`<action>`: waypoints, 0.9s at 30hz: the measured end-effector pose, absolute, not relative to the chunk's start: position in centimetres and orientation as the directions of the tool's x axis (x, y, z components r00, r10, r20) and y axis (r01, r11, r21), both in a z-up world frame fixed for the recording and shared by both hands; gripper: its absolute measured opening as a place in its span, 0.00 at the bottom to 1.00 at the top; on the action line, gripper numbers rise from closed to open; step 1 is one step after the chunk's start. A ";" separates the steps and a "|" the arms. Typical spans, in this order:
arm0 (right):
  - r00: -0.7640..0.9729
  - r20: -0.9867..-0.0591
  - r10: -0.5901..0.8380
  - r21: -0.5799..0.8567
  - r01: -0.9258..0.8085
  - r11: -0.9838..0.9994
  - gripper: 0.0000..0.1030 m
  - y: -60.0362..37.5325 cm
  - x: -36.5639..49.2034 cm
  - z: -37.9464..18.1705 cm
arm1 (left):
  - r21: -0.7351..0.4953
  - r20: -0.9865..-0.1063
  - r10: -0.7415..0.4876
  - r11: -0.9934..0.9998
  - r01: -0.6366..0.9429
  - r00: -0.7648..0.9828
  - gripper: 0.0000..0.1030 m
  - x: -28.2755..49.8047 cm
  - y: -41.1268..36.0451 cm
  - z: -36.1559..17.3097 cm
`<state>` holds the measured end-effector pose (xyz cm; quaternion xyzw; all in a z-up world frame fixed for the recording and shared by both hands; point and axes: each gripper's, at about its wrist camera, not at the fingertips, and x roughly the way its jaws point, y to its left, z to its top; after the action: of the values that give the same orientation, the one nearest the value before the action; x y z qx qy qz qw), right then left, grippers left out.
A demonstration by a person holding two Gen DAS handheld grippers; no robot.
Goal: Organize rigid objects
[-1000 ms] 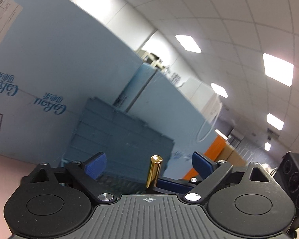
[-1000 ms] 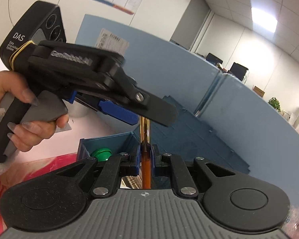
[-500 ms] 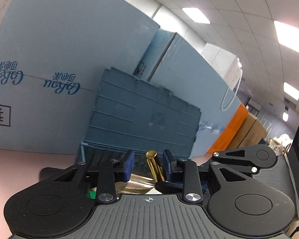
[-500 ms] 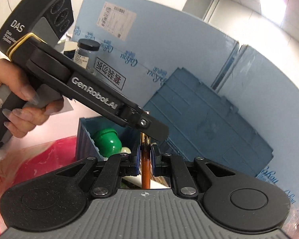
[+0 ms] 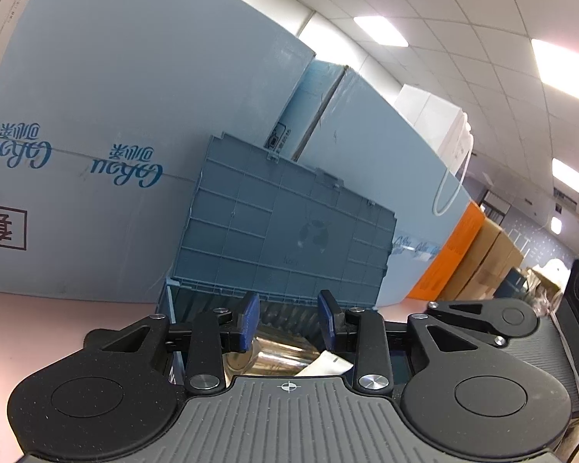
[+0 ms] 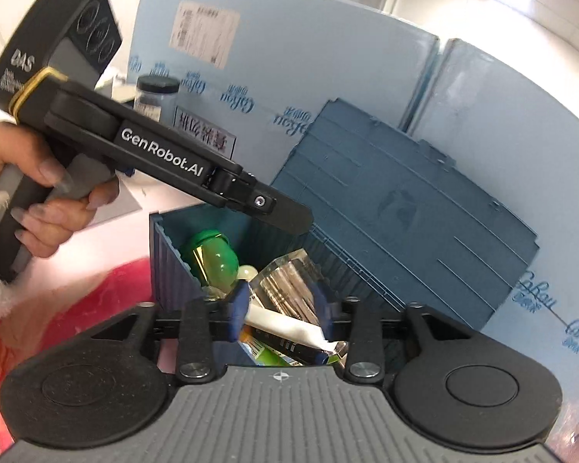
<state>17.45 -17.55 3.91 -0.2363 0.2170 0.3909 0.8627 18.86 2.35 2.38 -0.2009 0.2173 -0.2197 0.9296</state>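
A blue plastic bin (image 6: 166, 254) with its lid (image 6: 405, 208) tilted open behind it holds a green bottle (image 6: 216, 258), a clear faceted block (image 6: 289, 281), a white tube (image 6: 285, 324) and other small items. My right gripper (image 6: 280, 310) is open and empty just above the bin's contents. My left gripper (image 5: 288, 318) is open and empty over the same bin (image 5: 170, 308); shiny items (image 5: 281, 355) lie below it. In the right wrist view the left gripper's body (image 6: 162, 158) reaches in from the left over the bin. The gold tube is not in view.
Light blue foam boards (image 5: 115, 115) stand behind the bin. A black-capped jar (image 6: 156, 96) stands at the back left. Orange and brown cartons (image 5: 478, 254) line the right side. The table top (image 5: 58, 320) is pink.
Both grippers have tilted down over the bin. The right gripper, shut on a gold tube before, has opened and the tube is gone from view. The left gripper's jaws have widened slightly.
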 end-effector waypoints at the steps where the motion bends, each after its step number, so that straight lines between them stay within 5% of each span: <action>1: 0.609 -0.542 0.579 -0.229 -0.770 0.595 0.45 -17.9 17.2 4.1 | -0.470 -0.303 -0.498 0.820 0.327 0.813 0.31 18.7 2.4 2.5; 6: 0.685 -0.393 0.614 -0.176 -0.711 0.681 0.86 -20.8 15.0 5.0 | -0.494 -0.240 -0.486 0.807 0.325 0.841 0.36 18.1 2.3 3.2; 8: 0.734 -0.312 0.604 -0.183 -0.670 0.720 0.96 -21.7 13.7 5.3 | -0.485 -0.203 -0.464 0.813 0.323 0.862 0.51 17.5 1.7 3.7; 11: 0.793 -0.219 0.569 -0.192 -0.607 0.771 0.99 -22.9 11.5 5.8 | -0.464 -0.112 -0.429 0.820 0.335 0.896 0.69 15.9 0.4 4.8; 17: 0.875 -0.061 0.479 -0.179 -0.482 0.858 1.00 -25.3 6.2 6.7 | -0.380 0.016 -0.417 0.838 0.391 0.909 0.83 12.0 -2.6 7.1; 22: 0.960 0.080 0.268 -0.106 -0.260 0.960 1.00 -26.0 1.5 7.0 | -0.301 0.124 -0.385 0.864 0.405 0.914 0.93 7.2 -3.5 9.7; 27: 0.965 0.136 0.223 0.004 -0.226 0.974 1.00 -26.1 -0.5 7.1 | -0.187 0.150 -0.330 0.916 0.355 0.932 0.96 2.6 -2.9 10.9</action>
<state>-0.48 -26.10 7.11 0.0097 -0.0676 0.1131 0.9912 2.63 -2.93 10.88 -0.1059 -0.0576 -0.1753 0.9771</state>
